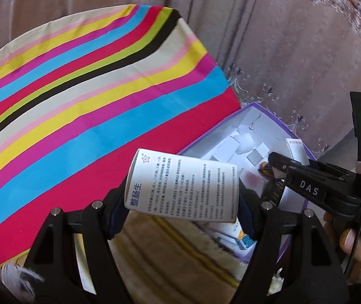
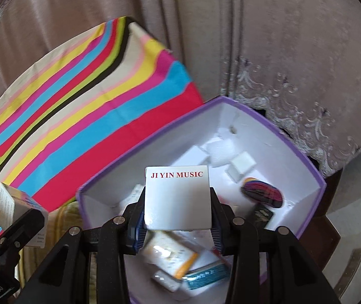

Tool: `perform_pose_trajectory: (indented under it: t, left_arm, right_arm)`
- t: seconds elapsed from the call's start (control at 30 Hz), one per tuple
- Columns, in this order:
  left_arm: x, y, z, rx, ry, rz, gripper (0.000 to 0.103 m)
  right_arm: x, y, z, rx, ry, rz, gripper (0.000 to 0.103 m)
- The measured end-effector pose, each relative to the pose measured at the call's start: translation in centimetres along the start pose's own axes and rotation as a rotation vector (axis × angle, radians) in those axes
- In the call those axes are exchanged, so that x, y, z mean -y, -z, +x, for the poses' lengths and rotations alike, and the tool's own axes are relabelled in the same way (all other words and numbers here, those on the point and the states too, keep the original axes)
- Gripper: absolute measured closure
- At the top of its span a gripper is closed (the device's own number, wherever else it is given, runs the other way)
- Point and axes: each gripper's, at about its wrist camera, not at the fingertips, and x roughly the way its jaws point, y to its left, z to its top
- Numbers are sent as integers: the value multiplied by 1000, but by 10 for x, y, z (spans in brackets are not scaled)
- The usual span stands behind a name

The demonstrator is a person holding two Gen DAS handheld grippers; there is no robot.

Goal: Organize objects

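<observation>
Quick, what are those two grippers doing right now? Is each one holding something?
Left gripper: closed on a white medicine box.
Right gripper: closed on a white "JI YIN MUSIC" box, above the purple box.

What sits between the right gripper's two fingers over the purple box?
A white box printed JI YIN MUSIC is clamped in the right gripper, above the open purple box; the right wrist view shows it.

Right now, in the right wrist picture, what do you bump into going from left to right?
Medicine box held in the left tongs → white JI YIN MUSIC box held in the right tongs → striped oval thing inside the purple box.
</observation>
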Motion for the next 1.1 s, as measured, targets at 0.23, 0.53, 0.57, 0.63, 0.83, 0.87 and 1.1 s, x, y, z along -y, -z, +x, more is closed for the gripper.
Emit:
perform_pose_trajectory:
  t: [0.23, 0.53, 0.57, 0.63, 0.83, 0.87, 1.1]
  left_arm:
    - [33, -11, 23, -23, 20, 59, 28]
    - [55, -22, 50, -64, 50, 70, 27]
    - [56, -23, 52, -70, 62, 67, 26]
    - [57, -23, 54, -75, 73, 64, 22]
    - [59, -20, 52, -78, 69, 62, 12]
    - [57, -19, 50, -84, 77, 53, 9]
    - [50, 1, 32, -118, 138, 27, 2]
  right_arm:
    - [37, -3, -2, 21, 82, 38, 60]
    - [54, -7, -1, 33, 108, 50, 59]
    - [56, -8, 0, 30, 109, 52, 58]
    - [57, -9, 0, 27, 107, 56, 55]
    - [59, -8, -3, 31, 99, 60, 43]
    - [59, -7, -4, 29, 98, 57, 43]
    - [59, 6, -16, 9, 78, 72, 38]
